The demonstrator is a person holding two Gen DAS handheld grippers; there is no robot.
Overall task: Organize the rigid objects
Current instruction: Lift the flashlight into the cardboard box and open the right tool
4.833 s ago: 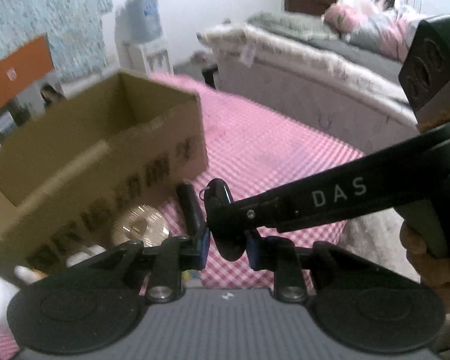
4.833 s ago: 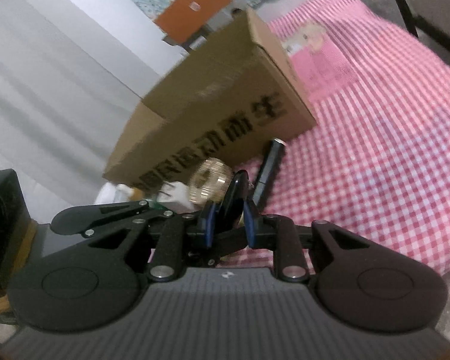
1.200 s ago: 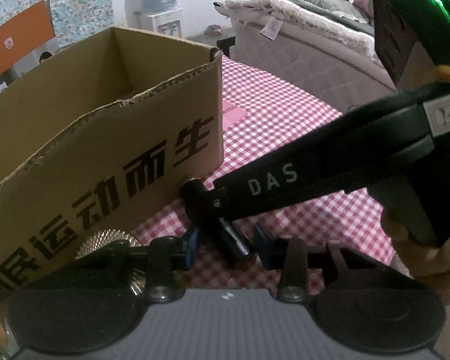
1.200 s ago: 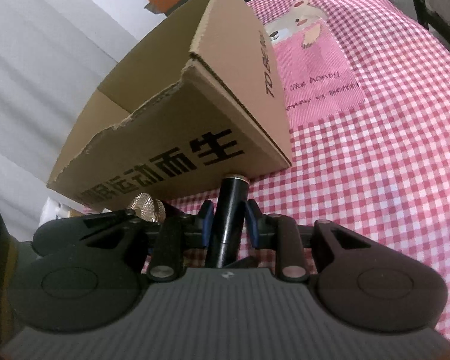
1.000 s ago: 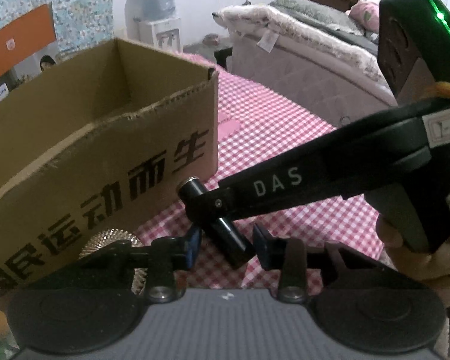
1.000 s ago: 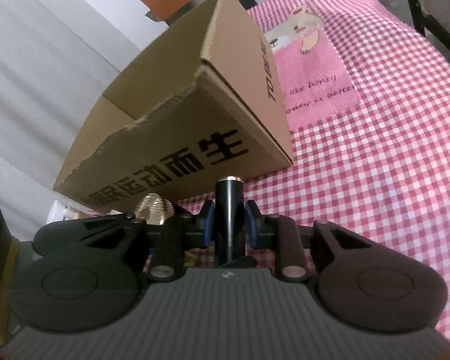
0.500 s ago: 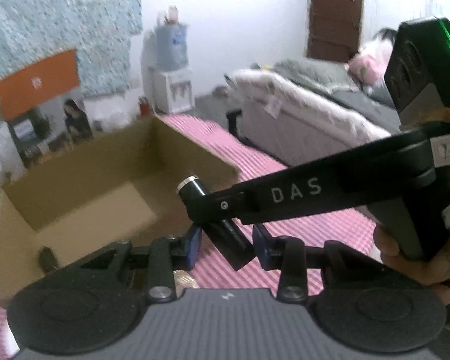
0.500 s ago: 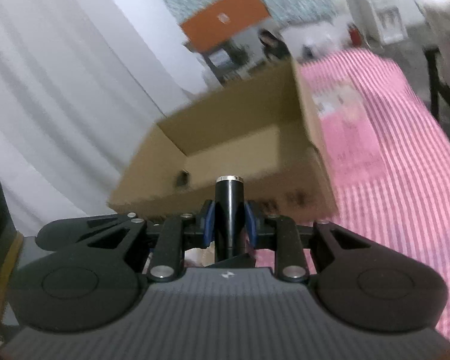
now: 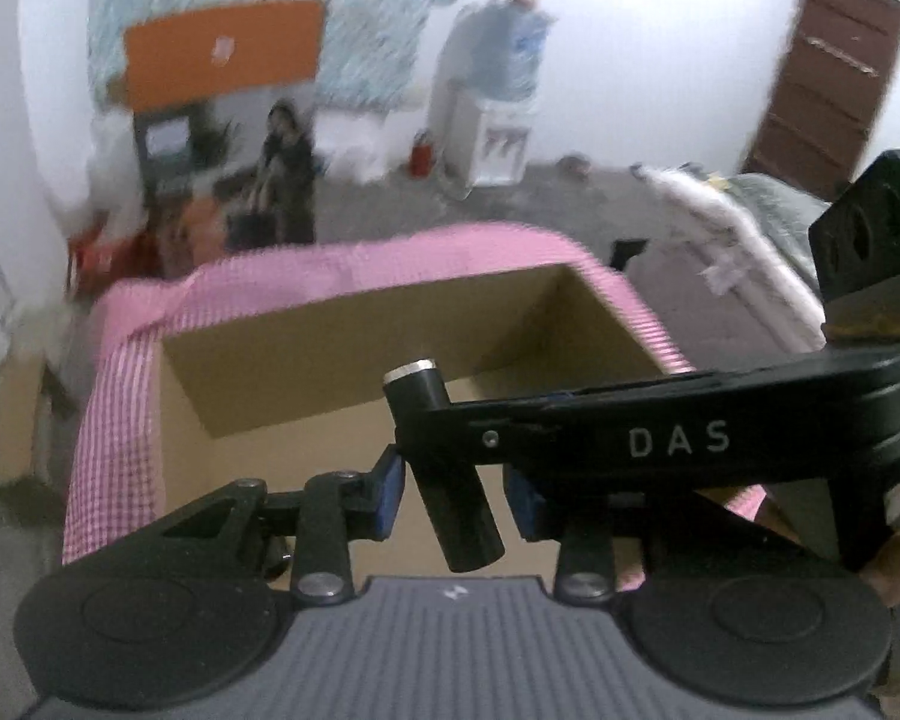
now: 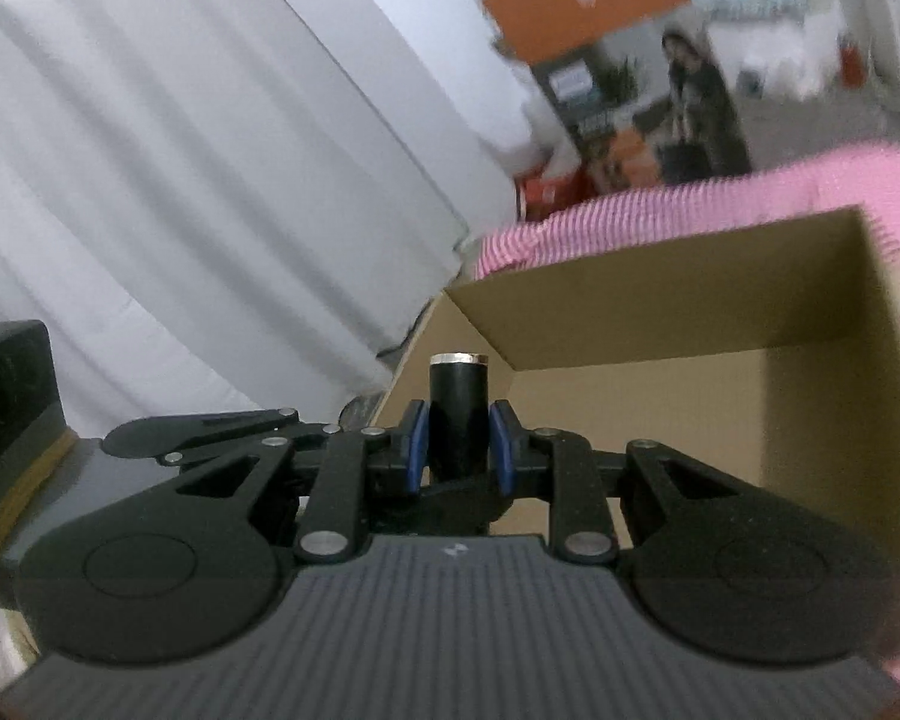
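item: black cylinder [image 10: 457, 414] with a silver rim at its far end, upright between the blue pads [image 10: 414, 447] of the right gripper [image 10: 457, 450]; jaws clamped on its sides. in the left wrist view the same cylinder [image 9: 444, 468] hangs tilted in the air, silver end up and away, gripped partway along by the right gripper [image 9: 426, 420], whose long black arm marked "das" reaches in from the right.

item: left gripper [image 9: 453, 495], jaws apart, blue pads [image 9: 388, 495] standing either side of the cylinder's lower part without touching it; nothing held.

item: cardboard box [image 9: 354, 348], open at the top, brown, resting on the surface. the cylinder is held above its open interior, near the front edge. in the right wrist view the box [image 10: 678, 324] lies ahead and to the right of the held cylinder; inner walls and floor visible.

item: pink checked cloth [image 9: 114, 372] covering the surface, showing around the box on the left, far and right sides.

item: background, blurred: orange board [image 9: 222, 51] on the far wall, water dispenser [image 9: 498, 120], brown door [image 9: 828, 78], white curtain [image 10: 180, 180] in the right wrist view.
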